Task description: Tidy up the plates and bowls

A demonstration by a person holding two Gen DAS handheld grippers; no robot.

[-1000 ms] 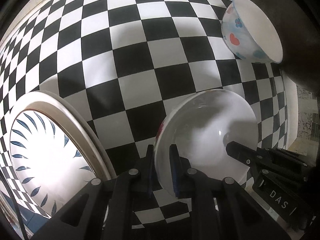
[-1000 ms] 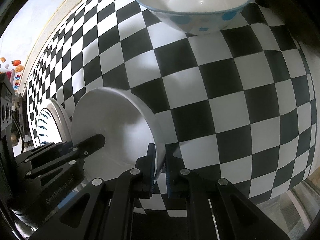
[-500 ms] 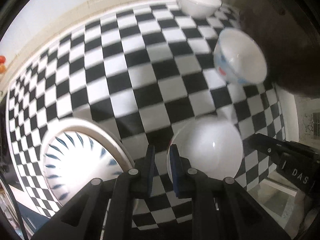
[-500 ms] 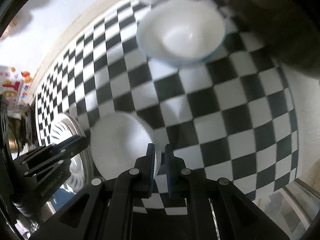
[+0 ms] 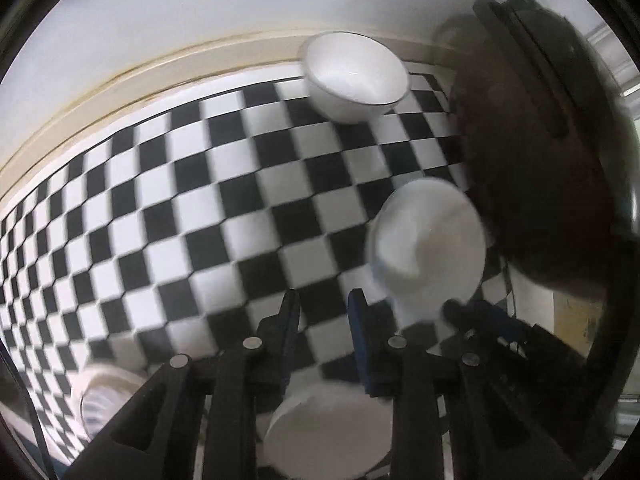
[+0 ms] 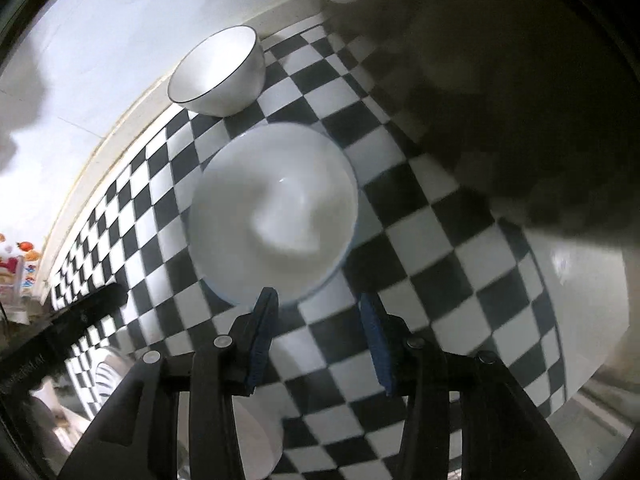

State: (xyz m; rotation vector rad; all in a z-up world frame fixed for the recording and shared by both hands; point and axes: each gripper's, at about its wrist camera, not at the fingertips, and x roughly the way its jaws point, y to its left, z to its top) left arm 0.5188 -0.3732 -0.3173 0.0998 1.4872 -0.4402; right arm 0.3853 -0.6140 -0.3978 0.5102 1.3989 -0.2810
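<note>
In the left wrist view the left claw stands at the lower middle of the frame over the checkered tabletop. Its jaws have just been opening, and nothing lies between them; only black and white squares show in the gap, so it is released. Below the fingers, at the bottom middle of the frame, lies a white plate, blurred. At the lower left edge is a patterned plate, also blurred. A white bowl sits to the right of centre, just above the tip of the right claw that enters from the lower right. A dark-rimmed bowl stands at the top, near the wall. A large dark object fills the right side; what it is cannot be told.

In the right wrist view the right claw is at the lower middle, jaws just opened wide and empty. The white bowl sits in mid frame just above the fingertips, and the dark-rimmed bowl is at the upper left. The white plate peeks out below the left finger at the bottom.
</note>
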